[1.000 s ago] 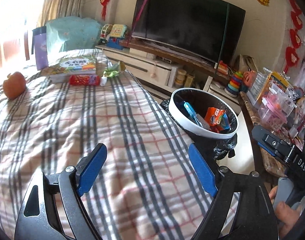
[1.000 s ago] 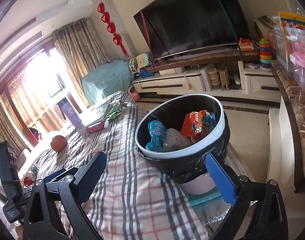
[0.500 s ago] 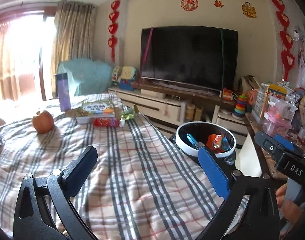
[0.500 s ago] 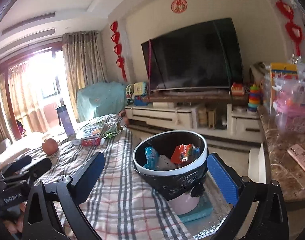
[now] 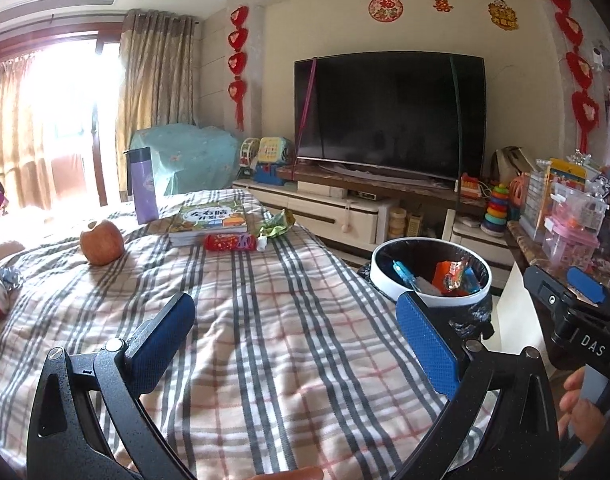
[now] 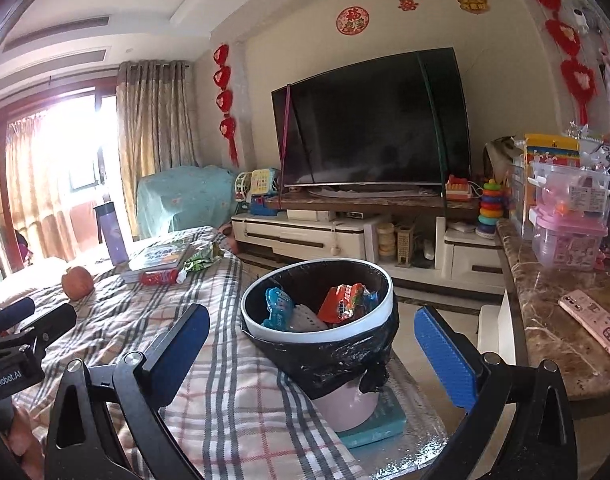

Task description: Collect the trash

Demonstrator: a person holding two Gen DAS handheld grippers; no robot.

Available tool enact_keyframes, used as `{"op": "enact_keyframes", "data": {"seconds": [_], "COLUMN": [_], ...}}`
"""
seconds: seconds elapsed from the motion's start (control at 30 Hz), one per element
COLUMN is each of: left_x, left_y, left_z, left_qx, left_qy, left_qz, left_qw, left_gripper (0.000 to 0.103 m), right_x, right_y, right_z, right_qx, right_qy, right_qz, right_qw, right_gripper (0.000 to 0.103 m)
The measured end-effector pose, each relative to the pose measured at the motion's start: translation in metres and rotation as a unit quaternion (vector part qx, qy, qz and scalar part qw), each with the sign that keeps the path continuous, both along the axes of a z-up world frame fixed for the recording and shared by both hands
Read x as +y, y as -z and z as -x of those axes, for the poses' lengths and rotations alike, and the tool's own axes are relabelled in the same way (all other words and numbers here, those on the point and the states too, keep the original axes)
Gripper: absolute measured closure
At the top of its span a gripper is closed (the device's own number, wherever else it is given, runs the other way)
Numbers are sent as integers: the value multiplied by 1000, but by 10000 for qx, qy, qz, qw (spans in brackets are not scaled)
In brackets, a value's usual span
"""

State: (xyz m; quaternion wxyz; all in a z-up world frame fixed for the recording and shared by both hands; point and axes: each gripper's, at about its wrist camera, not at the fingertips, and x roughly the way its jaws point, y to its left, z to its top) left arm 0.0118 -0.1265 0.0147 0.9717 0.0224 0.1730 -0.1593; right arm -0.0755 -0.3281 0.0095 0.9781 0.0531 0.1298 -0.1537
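Note:
A bin point(image 5: 387, 273) point(image 6: 381, 344) with a white rim and black liner stands beside the plaid-covered table and holds several wrappers. A red wrapper point(image 5: 229, 242) point(image 6: 159, 278) and a green wrapper point(image 5: 277, 226) point(image 6: 201, 260) lie at the table's far end by a book. Crumpled foil trash point(image 5: 5, 280) lies at the far left. My left gripper point(image 5: 297, 340) is open and empty over the cloth. My right gripper point(image 6: 313, 344) is open and empty, in front of the bin.
An apple point(image 5: 101, 242), a purple bottle point(image 5: 144, 186) and a book point(image 5: 209, 218) sit on the plaid table point(image 5: 265, 360). A TV point(image 5: 389, 120) on its stand is behind. A marble counter point(image 6: 553, 320) with a phone and boxes is at the right.
Both grippers have tilted up and pulled back, so the room and TV show more and the bin looks farther off. Both stay open and empty.

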Motion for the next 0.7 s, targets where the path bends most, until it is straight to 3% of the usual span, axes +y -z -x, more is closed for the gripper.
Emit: {"op": "enact_keyframes", "data": {"seconds": [0.7], "left_x": [-2], "left_y": [0], "left_z": [5], "left_qx": [-123], "left_qy": [-4], "left_qz": [-77], "left_qw": [9999], "left_gripper": [0], "right_x": [9], "right_y": [-4], "right_z": [2], "right_qx": [-29], "right_qy": [-92], "right_qz": [152], "right_qw": [9998], "right_gripper": [0]}}
